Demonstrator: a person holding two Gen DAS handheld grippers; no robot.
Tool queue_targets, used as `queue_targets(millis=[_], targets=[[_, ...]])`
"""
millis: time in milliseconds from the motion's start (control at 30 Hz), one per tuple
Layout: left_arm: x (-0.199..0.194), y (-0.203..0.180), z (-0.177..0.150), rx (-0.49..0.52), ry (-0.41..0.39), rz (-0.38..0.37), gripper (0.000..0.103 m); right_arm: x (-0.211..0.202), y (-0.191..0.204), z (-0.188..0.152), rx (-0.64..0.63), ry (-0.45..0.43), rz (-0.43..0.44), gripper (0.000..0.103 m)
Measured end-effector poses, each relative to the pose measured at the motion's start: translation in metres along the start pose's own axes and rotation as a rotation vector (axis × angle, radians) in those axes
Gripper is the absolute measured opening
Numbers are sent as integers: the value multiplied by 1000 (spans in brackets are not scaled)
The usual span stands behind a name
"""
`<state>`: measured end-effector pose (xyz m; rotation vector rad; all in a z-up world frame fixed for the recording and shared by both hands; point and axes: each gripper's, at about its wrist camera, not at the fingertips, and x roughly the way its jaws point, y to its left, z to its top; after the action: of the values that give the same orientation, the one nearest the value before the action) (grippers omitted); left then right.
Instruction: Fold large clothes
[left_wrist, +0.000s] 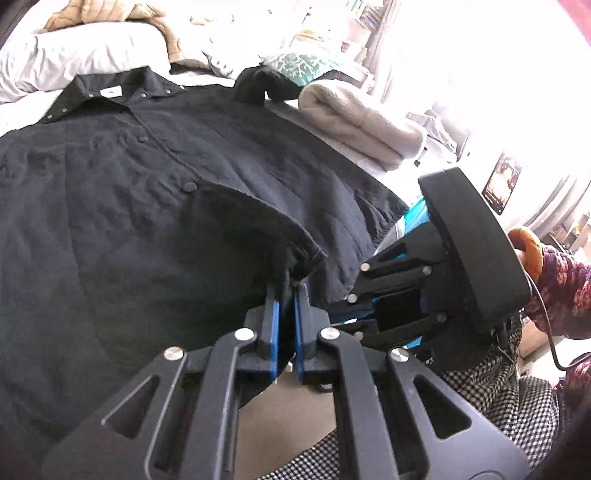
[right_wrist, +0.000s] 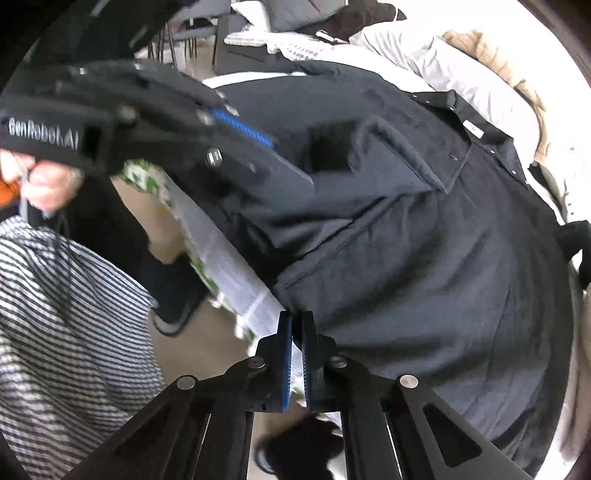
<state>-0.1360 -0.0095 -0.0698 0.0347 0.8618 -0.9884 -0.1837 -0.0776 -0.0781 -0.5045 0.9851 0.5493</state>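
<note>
On the bed (left_wrist: 22, 107), black shirt (left_wrist: 147, 192) spread flat, collar at far end, one sleeve already folded in over the front. Left tongs (left_wrist: 287, 291) clamped on sleeve cuff; right tongs (right_wrist: 296, 321) closed at hem edge, cloth between pads hard to confirm. Body folds probably left. Far sleeve and lower hem cut off.

my work surface is the bed (left_wrist: 22, 110), pale sheet. lying on it: black shirt (left_wrist: 129, 192) spread flat, collar toward the headboard end; white pillow (left_wrist: 85, 55) beyond the collar with a tan quilted cover (left_wrist: 110, 13) behind it; folded grey blanket (left_wrist: 354, 118) just beside the shirt; teal patterned cushion (left_wrist: 299, 64) farther back.
</note>
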Motion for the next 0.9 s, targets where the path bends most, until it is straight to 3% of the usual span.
queue_targets(millis=[133,233,300,400,467,533,600,700,833,900], targets=[[29,2,-8,-3,157,-2,16,12,-9,-2,55,58,65,11],[35,-1,-15,-7,227,-38,27,-2,-18,-7,94,114,221,20],[26,-9,-15,33,229,-63,44,-21,-22,-12,70,97,181,25],[4,-21,-7,93,164,-137,52,-46,-43,-14,104,55,110,25],[1,-21,1,99,124,-112,55,-56,-62,-7,151,11,81,25],[13,-15,10,56,135,-108,55,-57,-75,4,188,-26,72,25],[30,-10,13,21,176,-129,55,-51,-86,16,222,-53,82,25],[60,-7,-2,20,307,-92,55,-30,-94,37,254,-70,99,25],[53,-15,-9,66,333,-82,55,9,-96,49,273,-12,130,25],[40,-14,-10,48,324,-88,56,28,-89,41,253,70,132,25]])
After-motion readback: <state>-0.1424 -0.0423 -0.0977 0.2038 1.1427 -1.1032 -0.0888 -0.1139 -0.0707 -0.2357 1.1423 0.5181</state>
